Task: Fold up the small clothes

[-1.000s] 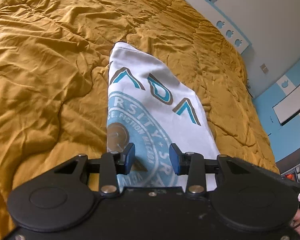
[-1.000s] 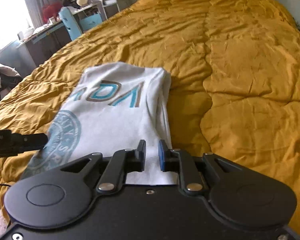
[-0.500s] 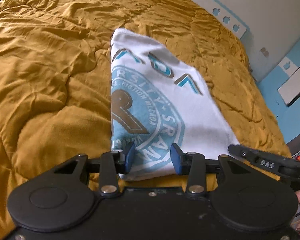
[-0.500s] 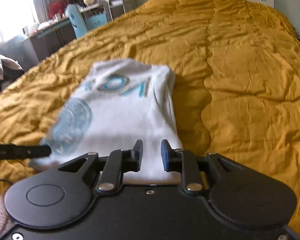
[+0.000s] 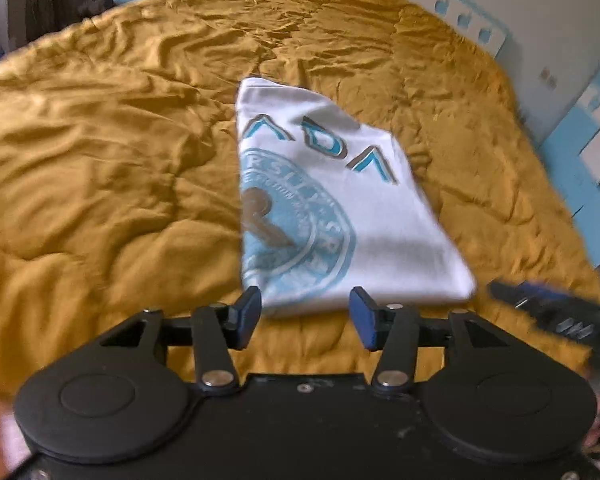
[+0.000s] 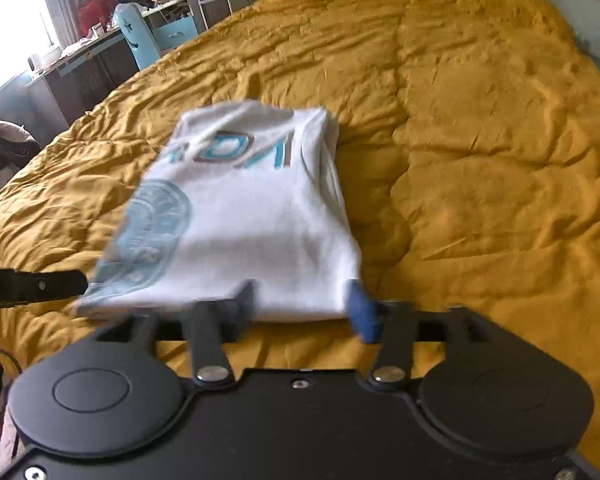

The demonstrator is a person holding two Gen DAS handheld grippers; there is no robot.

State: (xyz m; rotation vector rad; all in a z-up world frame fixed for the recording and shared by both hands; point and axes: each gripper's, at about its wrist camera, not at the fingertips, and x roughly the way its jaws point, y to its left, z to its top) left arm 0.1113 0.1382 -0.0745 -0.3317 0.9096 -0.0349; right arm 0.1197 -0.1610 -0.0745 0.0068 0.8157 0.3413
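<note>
A white T-shirt (image 5: 340, 200) with a blue round print and blue letters lies folded into a narrow strip on the mustard quilt (image 5: 100, 160). My left gripper (image 5: 304, 316) is open and empty, just short of the shirt's near edge. In the right wrist view the shirt (image 6: 252, 216) lies ahead, and my right gripper (image 6: 300, 308) is open and empty at its near edge. Each gripper's finger shows at the side of the other's view, the right one (image 5: 556, 312) and the left one (image 6: 32, 286).
The quilt (image 6: 480, 160) covers a wide bed. A desk with a blue chair (image 6: 136, 36) stands beyond the bed's far left side. A white headboard with blue shapes (image 5: 472, 20) and blue walls lie at the far right.
Both grippers have opened wider and pulled back from the shirt's near edge. The shirt now lies flat and free on the quilt, further from both cameras.
</note>
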